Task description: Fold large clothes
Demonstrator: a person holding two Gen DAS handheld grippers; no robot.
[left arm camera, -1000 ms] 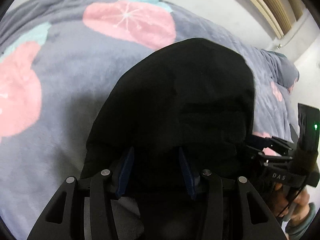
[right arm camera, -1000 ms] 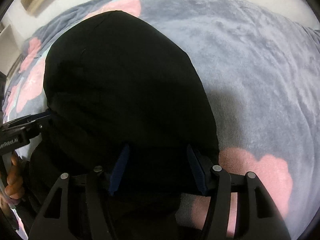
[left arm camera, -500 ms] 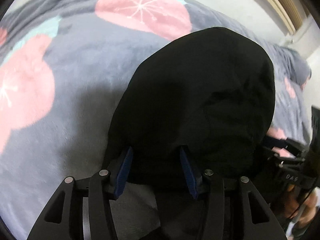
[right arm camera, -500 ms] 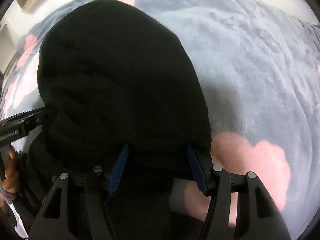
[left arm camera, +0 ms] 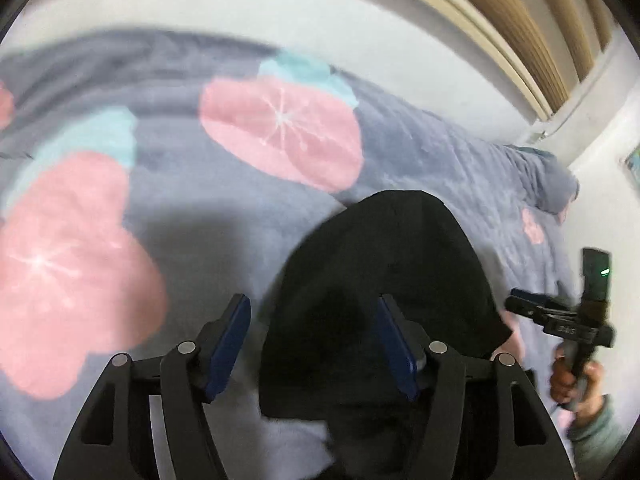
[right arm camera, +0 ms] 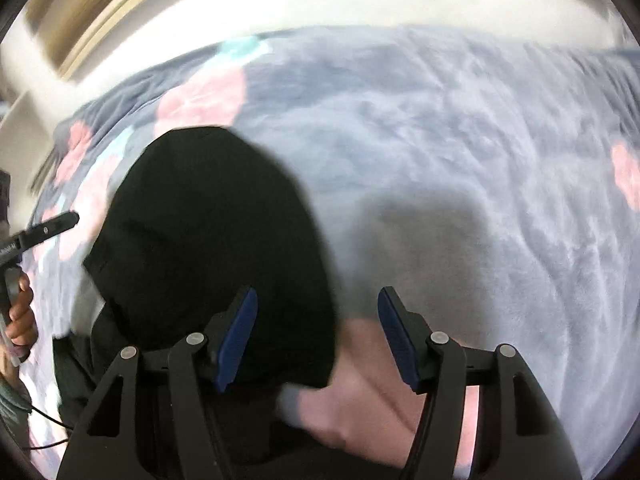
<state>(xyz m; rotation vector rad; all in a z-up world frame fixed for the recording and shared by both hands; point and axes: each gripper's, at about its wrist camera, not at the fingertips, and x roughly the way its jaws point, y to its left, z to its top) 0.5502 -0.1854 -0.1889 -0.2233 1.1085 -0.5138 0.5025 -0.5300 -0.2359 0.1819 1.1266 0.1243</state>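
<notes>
A grey plush blanket (left arm camera: 420, 152) with pink and teal fruit shapes covered the bed and filled most of both views. A pale wall (left arm camera: 280, 12) rose behind it, with a tan slatted band (left arm camera: 552, 28) at the upper edge.

On the blanket lay the black garment (left arm camera: 384, 280), a folded, rounded heap. In the left wrist view it sat right of centre, reaching under the camera. In the right wrist view the garment (right arm camera: 208, 248) sat left of centre.

The left hand-held gripper (left arm camera: 314, 346) was released, its blue-padded fingers (left arm camera: 228, 344) spread wide. The garment's left edge lay between them, but nothing was pinched; the left pad stood over bare blanket. The same tool showed at the left edge of the right wrist view (right arm camera: 44, 232), held by a hand (right arm camera: 22, 316).

The right hand-held gripper (right arm camera: 318, 338) was likewise released, fingers (right arm camera: 398, 340) apart, with the garment's right edge beside the left pad and a pink patch of blanket between the pads. In the left wrist view it (left arm camera: 560, 318) hovered just right of the garment, gripped by a hand (left arm camera: 576, 380) in a grey-green cuff.
</notes>
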